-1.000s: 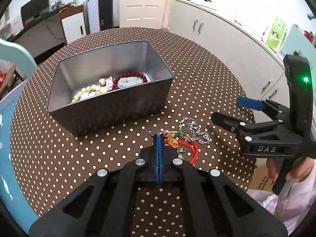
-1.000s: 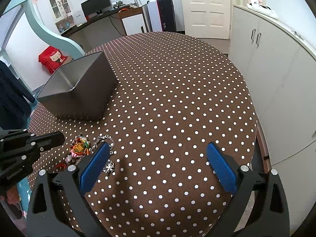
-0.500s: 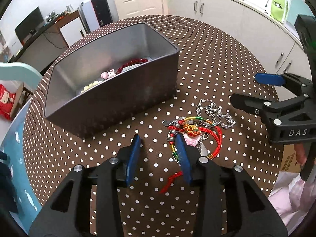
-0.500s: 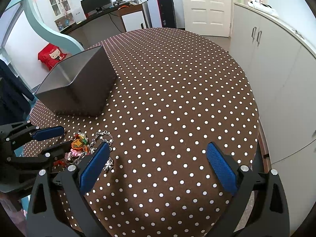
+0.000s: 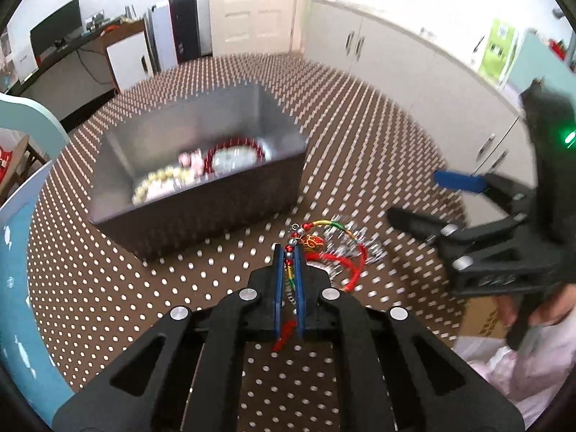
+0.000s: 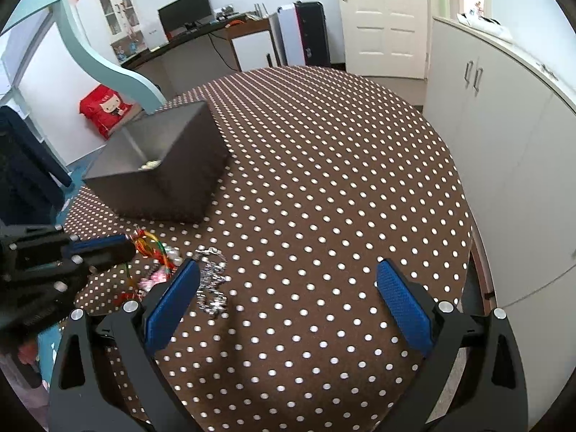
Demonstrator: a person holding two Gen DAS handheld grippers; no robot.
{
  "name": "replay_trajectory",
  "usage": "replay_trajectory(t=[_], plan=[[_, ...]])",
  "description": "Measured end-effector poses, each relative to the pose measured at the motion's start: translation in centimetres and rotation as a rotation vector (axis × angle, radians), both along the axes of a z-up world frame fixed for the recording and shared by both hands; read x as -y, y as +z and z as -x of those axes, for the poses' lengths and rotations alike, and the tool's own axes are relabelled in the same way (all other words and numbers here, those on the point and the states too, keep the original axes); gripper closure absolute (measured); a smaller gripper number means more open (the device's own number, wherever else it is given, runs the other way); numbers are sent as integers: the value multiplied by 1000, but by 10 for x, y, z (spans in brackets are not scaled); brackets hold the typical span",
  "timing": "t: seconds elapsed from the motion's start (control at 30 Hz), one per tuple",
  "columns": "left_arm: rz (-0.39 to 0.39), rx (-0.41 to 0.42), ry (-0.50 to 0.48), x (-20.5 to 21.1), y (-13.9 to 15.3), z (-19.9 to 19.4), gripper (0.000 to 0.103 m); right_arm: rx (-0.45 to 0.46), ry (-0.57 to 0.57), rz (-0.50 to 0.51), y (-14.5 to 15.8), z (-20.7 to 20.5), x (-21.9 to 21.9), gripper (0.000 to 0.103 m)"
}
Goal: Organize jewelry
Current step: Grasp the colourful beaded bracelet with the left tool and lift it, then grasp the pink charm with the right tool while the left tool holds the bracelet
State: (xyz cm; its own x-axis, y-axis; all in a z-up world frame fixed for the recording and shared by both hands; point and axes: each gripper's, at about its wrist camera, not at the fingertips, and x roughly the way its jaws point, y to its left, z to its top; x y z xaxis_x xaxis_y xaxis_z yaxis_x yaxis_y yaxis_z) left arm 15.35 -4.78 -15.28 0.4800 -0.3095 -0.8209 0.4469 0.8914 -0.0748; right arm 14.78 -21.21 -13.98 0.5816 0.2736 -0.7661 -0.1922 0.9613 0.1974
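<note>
My left gripper (image 5: 288, 252) is shut on a red, yellow and green cord bracelet (image 5: 316, 241), whose loop and red tassel hang off to the right of the blue pads. In the right wrist view the left gripper (image 6: 122, 244) holds that bracelet (image 6: 151, 248) just above the tablecloth. A silver chain (image 6: 212, 280) lies on the cloth beside it. The grey tin box (image 5: 201, 212) stands behind, with a red bead bracelet (image 5: 234, 147) and cream beads (image 5: 154, 183) inside. My right gripper (image 6: 288, 264) is open, hovering over bare cloth right of the chain.
The round table has a brown polka-dot cloth (image 6: 324, 165). White cabinets (image 6: 504, 115) run along its right side. A pale blue chair back (image 5: 14, 216) stands at the left edge. A hand (image 5: 540, 309) holds the right gripper's handle.
The left gripper was shut above the jewelry, then opened around the cord bracelet, and is now shut on it with the bracelet raised a little. The right gripper has stayed put.
</note>
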Motion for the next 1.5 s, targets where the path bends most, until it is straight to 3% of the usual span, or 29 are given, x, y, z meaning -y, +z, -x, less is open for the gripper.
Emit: replay_trajectory(t=[0.3,0.37,0.6,0.77,0.97,1.1,1.17,1.23,1.5], plan=[[94,149,8,-18,61,29,98,64,105,4,13,14,-25,8],[91,166,28,-24,66,29,98,79,143,8,16,16,-35,15],[98,153,124,-61,63,37,98,87,284,55,12,22,-75,32],[157,146,132,-82,70,40,98,77,315,2,14,15,-91,32],[192,120,147,-89,67,34,98,122,459,-24,22,21,-129,34],[213,100,147,-89,64,34,98,96,518,-56,12,14,-150,53],[218,100,148,-90,65,35,98,72,523,-49,4,7,-161,81],[200,106,162,-92,64,36,98,28,517,-66,-4,0,-162,99],[120,29,238,-101,29,23,98,82,449,-107,20,2,-126,101]])
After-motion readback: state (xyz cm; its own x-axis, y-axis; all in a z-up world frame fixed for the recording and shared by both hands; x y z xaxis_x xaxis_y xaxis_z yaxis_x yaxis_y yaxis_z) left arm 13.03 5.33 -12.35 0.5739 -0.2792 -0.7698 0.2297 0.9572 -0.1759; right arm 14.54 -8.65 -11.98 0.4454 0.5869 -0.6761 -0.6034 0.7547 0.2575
